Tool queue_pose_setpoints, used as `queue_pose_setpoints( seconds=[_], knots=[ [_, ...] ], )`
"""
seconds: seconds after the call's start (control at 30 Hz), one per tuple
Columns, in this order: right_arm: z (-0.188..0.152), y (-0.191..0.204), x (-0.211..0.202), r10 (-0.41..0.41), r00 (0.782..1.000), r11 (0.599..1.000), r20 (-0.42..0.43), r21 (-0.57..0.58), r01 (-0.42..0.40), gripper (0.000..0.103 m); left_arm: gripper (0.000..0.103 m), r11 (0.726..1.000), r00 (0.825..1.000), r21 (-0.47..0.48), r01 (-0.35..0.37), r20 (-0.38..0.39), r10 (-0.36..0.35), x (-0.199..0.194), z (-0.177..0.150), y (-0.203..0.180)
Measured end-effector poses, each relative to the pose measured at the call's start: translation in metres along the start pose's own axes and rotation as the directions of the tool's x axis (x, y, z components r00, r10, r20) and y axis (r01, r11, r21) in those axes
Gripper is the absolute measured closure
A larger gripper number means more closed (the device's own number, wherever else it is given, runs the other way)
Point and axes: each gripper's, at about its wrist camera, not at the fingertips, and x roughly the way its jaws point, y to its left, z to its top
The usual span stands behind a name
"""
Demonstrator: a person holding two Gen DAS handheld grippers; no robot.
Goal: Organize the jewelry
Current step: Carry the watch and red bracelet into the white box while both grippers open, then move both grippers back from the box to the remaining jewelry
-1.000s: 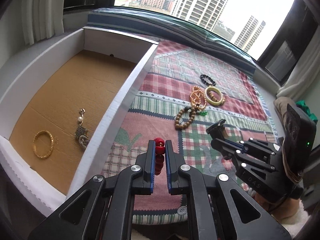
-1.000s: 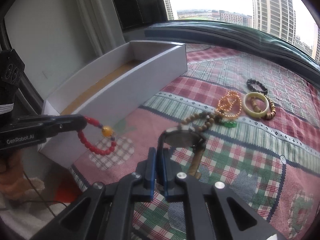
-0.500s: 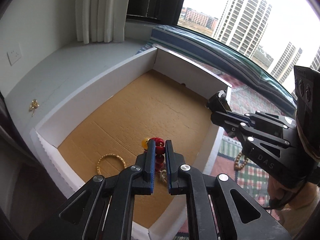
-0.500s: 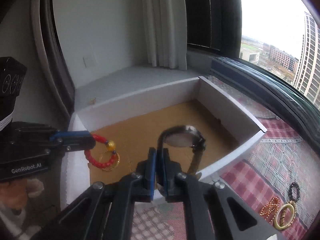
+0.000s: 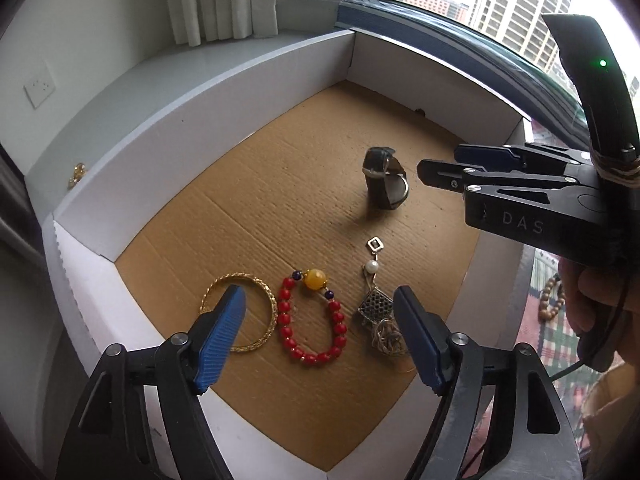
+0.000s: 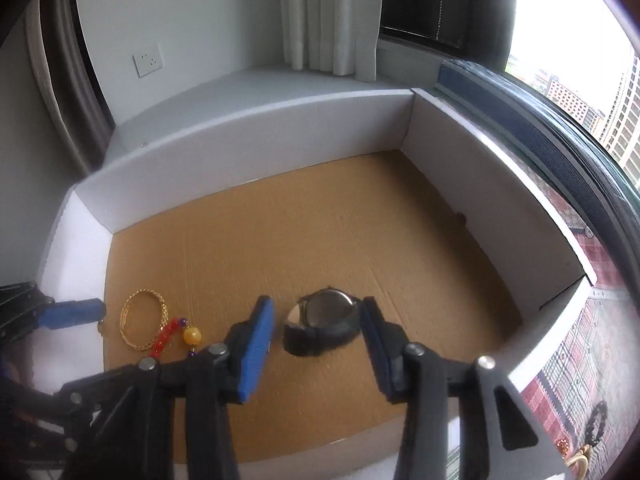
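A white box with a brown cardboard floor holds the jewelry. A red bead bracelet with a yellow bead lies on the floor below my open left gripper. A gold bangle lies to its left, a silver pendant chain to its right. A black wristwatch stands further in, and in the right wrist view it sits between the fingers of my open right gripper. The right gripper also shows in the left wrist view, beside the watch.
The box's white walls ring the floor. A plaid cloth lies to the right with a black bead bracelet on it. A wooden bead bracelet shows past the box. A small gold piece lies on the ledge outside.
Both grippers moved from the cloth to over the box and opened. The red bracelet and the watch were let go and now rest on the box floor.
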Motion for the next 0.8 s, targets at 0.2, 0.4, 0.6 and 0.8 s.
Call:
queue_pose_setpoints(
  seconds=[0.2, 0.4, 0.6, 0.8],
  knots=[
    [-0.008, 0.0, 0.016, -0.01, 0.999, 1.0, -0.04, -0.004, 0.01, 0.056, 0.015, 0.999, 0.996, 0.011, -0.051, 0.077, 0.05, -0.011, -0.006, -0.002],
    [-0.02, 0.001, 0.02, -0.052, 0.997, 0.998, -0.064, -0.041, 0.049, 0.056, 0.011, 1.0, 0.998, 0.001, -0.01, 0.055, 0.01, -0.005, -0.006, 0.0],
    [-0.045, 0.007, 0.011, -0.121, 0.992, 0.985, -0.03, -0.125, 0.116, 0.056, 0.011, 1.0, 1.0, -0.021, 0.017, 0.026, -0.016, -0.004, -0.013, -0.002],
    [-0.059, -0.003, -0.004, -0.087, 0.996, 0.993, -0.019, -0.084, 0.086, 0.056, 0.011, 1.0, 1.0, 0.024, 0.014, 0.027, -0.015, -0.003, -0.017, -0.016]
  ],
)
